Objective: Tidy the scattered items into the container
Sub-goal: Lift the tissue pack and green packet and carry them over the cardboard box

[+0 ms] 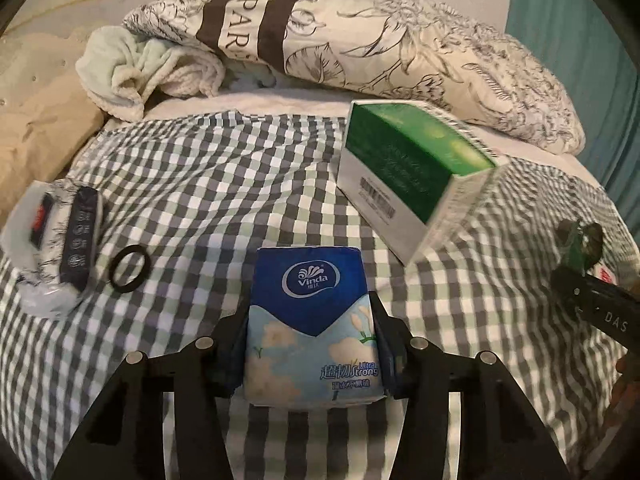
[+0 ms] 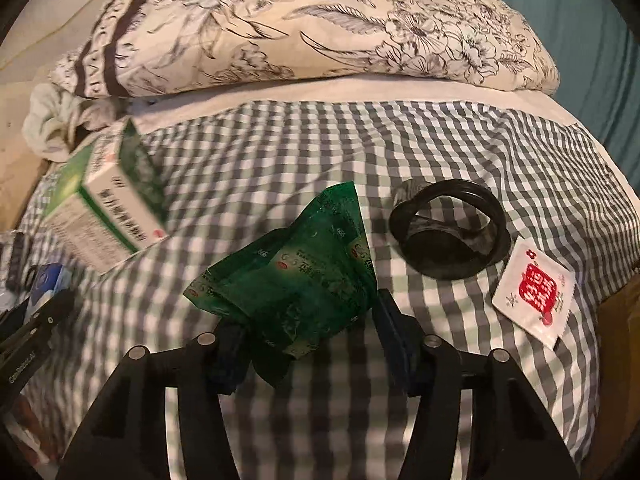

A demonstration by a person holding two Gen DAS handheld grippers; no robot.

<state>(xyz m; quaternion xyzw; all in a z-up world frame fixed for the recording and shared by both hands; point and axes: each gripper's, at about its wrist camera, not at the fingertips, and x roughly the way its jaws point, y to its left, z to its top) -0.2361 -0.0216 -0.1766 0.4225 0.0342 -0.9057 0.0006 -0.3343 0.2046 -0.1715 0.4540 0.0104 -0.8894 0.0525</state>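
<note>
My left gripper [image 1: 310, 316] is shut on a blue Vinda tissue pack [image 1: 312, 320] above the checked bedsheet [image 1: 200, 168]. A green and white box [image 1: 412, 176] lies tilted ahead of it, also in the right wrist view [image 2: 108, 208]. My right gripper [image 2: 308, 316] holds crumpled green sachets [image 2: 296, 284] between its fingers; its right finger [image 2: 394, 320] stands slightly off them. A black round object [image 2: 450, 232] and a red and white sachet [image 2: 534, 294] lie to its right. A black ring [image 1: 129, 267] and a black remote on a plastic packet [image 1: 52, 240] lie at left.
A floral pillow [image 1: 360, 40] and a pale towel [image 1: 140, 68] lie at the head of the bed. A teal curtain [image 1: 580, 40] hangs at right. The right gripper shows at the right edge of the left wrist view [image 1: 592, 280].
</note>
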